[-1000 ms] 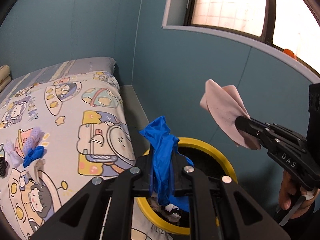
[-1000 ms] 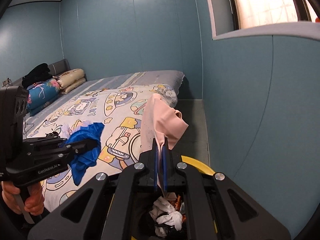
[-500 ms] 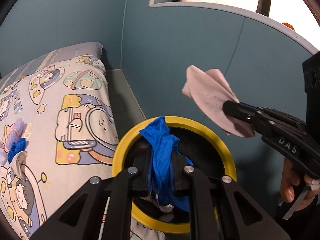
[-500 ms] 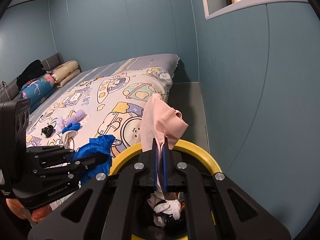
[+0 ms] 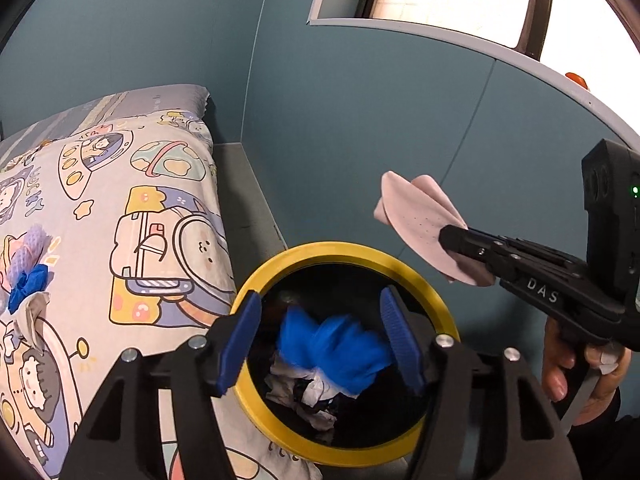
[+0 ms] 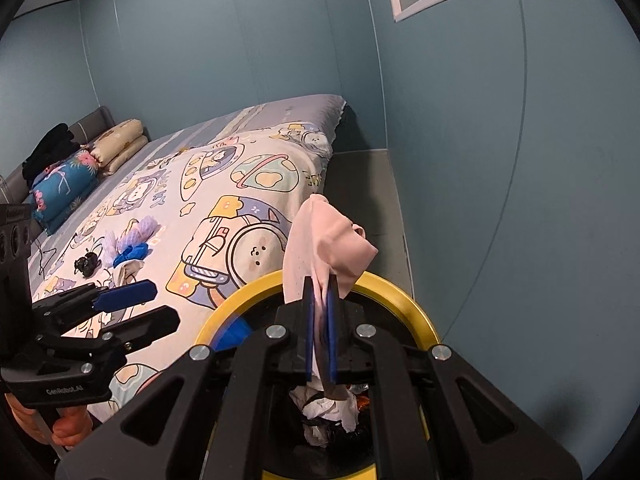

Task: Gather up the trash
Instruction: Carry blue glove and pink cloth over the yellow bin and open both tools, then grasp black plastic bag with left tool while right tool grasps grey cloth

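Two grippers hang over a yellow-rimmed bin (image 5: 436,304) that stands on the floor against the side edge of the bed (image 5: 168,216). Nearest, the left gripper (image 5: 320,336) has its blue-padded fingers (image 5: 240,336) spread wide and released, holding nothing; directly between and below them a crumpled blue glove (image 5: 332,344), blurred, sits inside the bin's mouth above a heap of white and dark crumpled waste (image 5: 304,392). Just beyond, on the bin's far right side, the right gripper (image 6: 320,336) has its fingers (image 6: 307,320) clenched on a pale pink cloth (image 6: 324,236): the fabric is soft and folded, dotted with tiny perforations on one face, fanning upward out of the pinch while a short tail hangs below the pads over the bin's opening. In the left wrist view the same pink cloth (image 5: 424,228) is seen held above the rim's right side, not touching it. Farther out on the cartoon-print bedspread, toward the bed's left edge, lie more scraps close together: a lilac mesh piece (image 6: 140,230), a small blue wad (image 6: 130,254), a beige rag (image 6: 128,272) and a small black object (image 6: 86,264). Pillows (image 6: 116,148) are stacked at the far headboard end.
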`<control>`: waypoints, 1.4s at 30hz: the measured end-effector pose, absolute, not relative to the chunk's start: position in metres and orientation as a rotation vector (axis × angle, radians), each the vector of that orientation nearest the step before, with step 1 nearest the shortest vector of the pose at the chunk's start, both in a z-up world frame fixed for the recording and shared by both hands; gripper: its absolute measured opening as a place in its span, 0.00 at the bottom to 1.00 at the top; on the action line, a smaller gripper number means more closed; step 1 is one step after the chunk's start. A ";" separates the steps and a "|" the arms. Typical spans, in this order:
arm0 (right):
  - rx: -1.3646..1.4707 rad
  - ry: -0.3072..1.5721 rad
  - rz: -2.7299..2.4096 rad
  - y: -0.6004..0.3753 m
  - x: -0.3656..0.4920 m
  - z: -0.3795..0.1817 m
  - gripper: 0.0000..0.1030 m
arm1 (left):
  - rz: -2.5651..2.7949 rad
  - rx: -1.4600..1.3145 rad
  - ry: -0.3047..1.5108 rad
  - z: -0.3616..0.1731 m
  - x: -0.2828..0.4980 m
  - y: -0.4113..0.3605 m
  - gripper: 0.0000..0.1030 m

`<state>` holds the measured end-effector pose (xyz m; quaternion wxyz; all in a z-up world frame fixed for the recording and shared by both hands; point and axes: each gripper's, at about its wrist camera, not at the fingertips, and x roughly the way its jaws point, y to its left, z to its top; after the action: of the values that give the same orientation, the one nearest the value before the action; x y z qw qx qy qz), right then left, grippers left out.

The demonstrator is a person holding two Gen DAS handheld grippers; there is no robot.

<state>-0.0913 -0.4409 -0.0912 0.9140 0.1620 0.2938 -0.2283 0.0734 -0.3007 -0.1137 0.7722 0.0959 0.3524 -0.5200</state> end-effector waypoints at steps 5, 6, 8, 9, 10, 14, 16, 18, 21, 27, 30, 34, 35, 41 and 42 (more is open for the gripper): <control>0.340 0.593 -0.475 -0.442 -0.094 -0.090 0.18 | -1.108 0.185 0.769 -0.113 0.081 -0.295 0.61; 0.342 0.589 -0.476 -0.442 -0.094 -0.089 0.21 | -1.102 0.179 0.770 -0.112 0.084 -0.292 0.61; 0.343 0.582 -0.476 -0.442 -0.095 -0.089 0.22 | -1.091 0.169 0.763 -0.111 0.088 -0.287 0.61; 0.341 0.582 -0.473 -0.441 -0.096 -0.088 0.22 | -1.085 0.166 0.761 -0.111 0.090 -0.285 0.61; 0.337 0.581 -0.469 -0.440 -0.095 -0.087 0.22 | -1.079 0.162 0.760 -0.110 0.092 -0.282 0.61; 0.320 0.573 -0.441 -0.433 -0.090 -0.084 0.22 | -1.042 0.146 0.754 -0.106 0.106 -0.266 0.61; 0.300 0.562 -0.408 -0.424 -0.083 -0.081 0.22 | -1.017 0.139 0.746 -0.105 0.114 -0.256 0.61; 0.281 0.556 -0.369 -0.414 -0.074 -0.080 0.22 | -0.979 0.129 0.741 -0.104 0.127 -0.241 0.61; 0.254 0.551 -0.299 -0.395 -0.055 -0.080 0.32 | -0.919 0.104 0.741 -0.105 0.147 -0.217 0.65; 0.187 0.556 -0.155 -0.350 -0.004 -0.082 0.37 | -0.756 0.068 0.722 -0.107 0.190 -0.160 0.74; 0.166 0.552 -0.082 -0.325 0.022 -0.087 0.44 | -0.682 0.044 0.722 -0.110 0.211 -0.130 0.78; 0.158 0.559 -0.001 -0.296 0.060 -0.095 0.51 | -0.578 0.061 0.697 -0.113 0.234 -0.094 0.82; 0.167 0.559 0.020 -0.289 0.070 -0.099 0.52 | -0.558 0.064 0.695 -0.115 0.240 -0.087 0.82; 0.183 0.598 0.076 -0.259 0.118 -0.118 0.57 | -0.440 0.048 0.701 -0.132 0.278 -0.038 0.83; 0.179 0.607 0.084 -0.254 0.124 -0.123 0.58 | -0.424 0.037 0.708 -0.137 0.285 -0.029 0.83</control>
<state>0.1239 -0.2544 -0.1227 0.9495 0.0879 0.2985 0.0411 0.2850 -0.0294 -0.1372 0.9159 0.0181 0.3441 -0.2061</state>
